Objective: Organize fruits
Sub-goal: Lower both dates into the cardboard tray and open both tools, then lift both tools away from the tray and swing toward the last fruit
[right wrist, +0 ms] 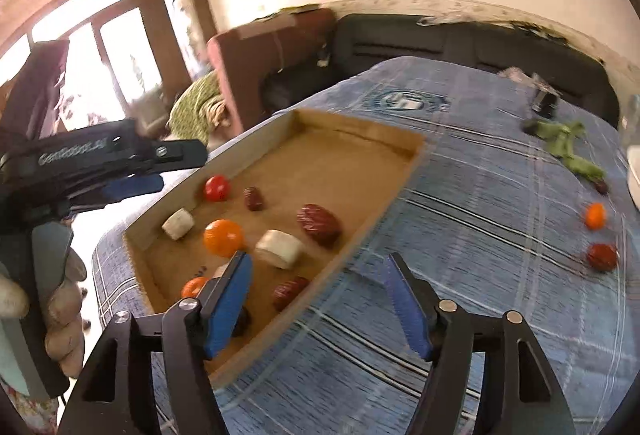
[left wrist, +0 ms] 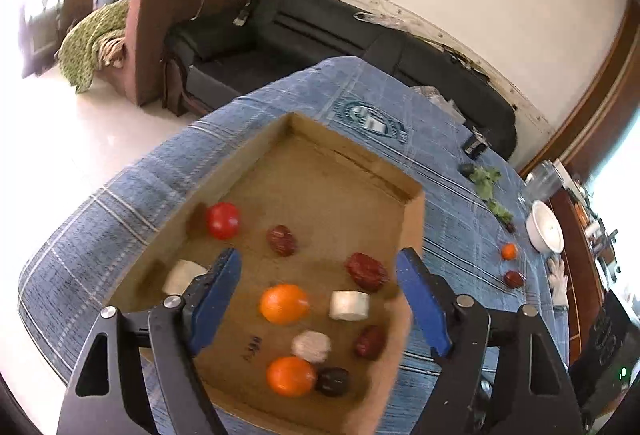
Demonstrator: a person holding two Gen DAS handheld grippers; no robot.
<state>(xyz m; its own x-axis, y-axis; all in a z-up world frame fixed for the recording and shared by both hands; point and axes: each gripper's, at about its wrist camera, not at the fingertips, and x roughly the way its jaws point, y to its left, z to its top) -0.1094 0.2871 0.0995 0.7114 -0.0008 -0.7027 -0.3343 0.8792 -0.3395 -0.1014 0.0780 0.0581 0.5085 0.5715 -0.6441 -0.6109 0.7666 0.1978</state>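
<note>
A shallow cardboard box [left wrist: 416,219] lies on the blue checked tablecloth [right wrist: 480,195]. Inside it are a red tomato [left wrist: 223,220], two oranges [left wrist: 284,304], several brown-red dates [left wrist: 366,271], white chunks [left wrist: 349,305] and a dark fruit [left wrist: 332,381]. My left gripper [left wrist: 320,263] hangs open above the box's near half, nothing between its blue pads. My right gripper [right wrist: 318,261] is open over the box's right wall [right wrist: 360,235] and the cloth, also empty. A small orange [right wrist: 595,215] and a red date [right wrist: 602,256] sit loose on the cloth at far right.
A white bowl [left wrist: 546,227] stands at the table's right edge, with green leaves [left wrist: 486,179] and a small dark object [left wrist: 476,145] behind the loose fruit. A gloved hand [right wrist: 60,307] holds the left gripper at the left. A black sofa [left wrist: 320,27] lies beyond the table.
</note>
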